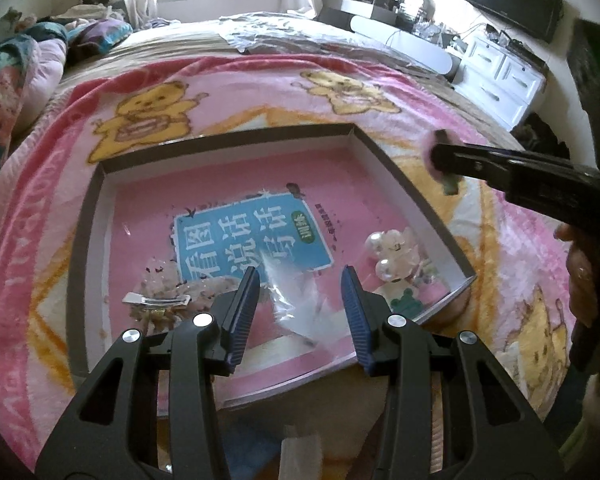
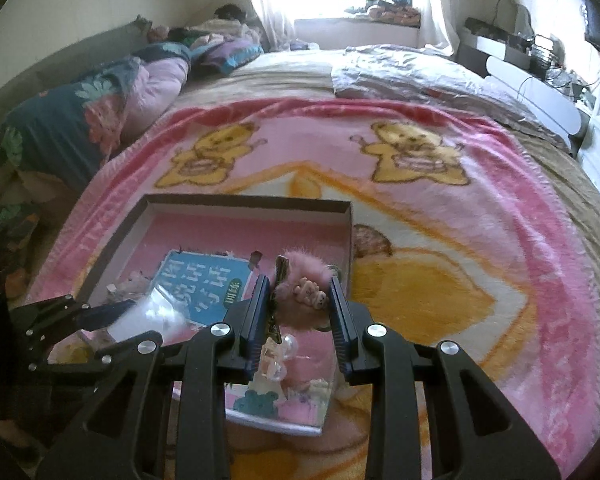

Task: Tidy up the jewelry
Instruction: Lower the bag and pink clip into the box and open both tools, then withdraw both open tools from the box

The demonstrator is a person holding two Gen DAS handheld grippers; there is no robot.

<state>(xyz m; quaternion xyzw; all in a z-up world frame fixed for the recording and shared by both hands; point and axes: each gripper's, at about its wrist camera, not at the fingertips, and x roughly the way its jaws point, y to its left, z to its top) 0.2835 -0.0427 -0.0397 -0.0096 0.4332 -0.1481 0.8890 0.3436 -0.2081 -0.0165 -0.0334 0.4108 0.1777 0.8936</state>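
Right tool [image 2: 299, 295] is clenched on a fluffy pink hair clip [image 2: 306, 280], whose fur fills the gap between the blue pads while a small pale charm on it faces the camera; in the left wrist view this same tool [image 1: 444, 160] comes in from three o'clock and holds the clip [image 1: 434, 156] above the blanket just outside the tray's far right corner. Left tool [image 1: 302, 308] grips a clear plastic bag [image 1: 296, 300], a crumpled sheet of film caught between its pads and hanging over the near half of the tray; from the right wrist view that tool [image 2: 112, 312] sits at nine o'clock with the bag [image 2: 156, 316] bunched at its tips. Below both tools lies a shallow cardboard tray [image 1: 96, 208] with a pink floor and a blue printed panel [image 1: 252, 236] in its middle, resting on a pink blanket [image 1: 260, 84] patterned with yellow bears, spread over a bed. Inside the tray, a cluster of pearl-like beads [image 1: 392, 252] lies toward four o'clock against the right wall, and a silver hair clip [image 1: 156, 300] rests on a beaded piece toward eight o'clock near the left wall. A hand [image 1: 580, 272] shows at the right edge behind the right tool.
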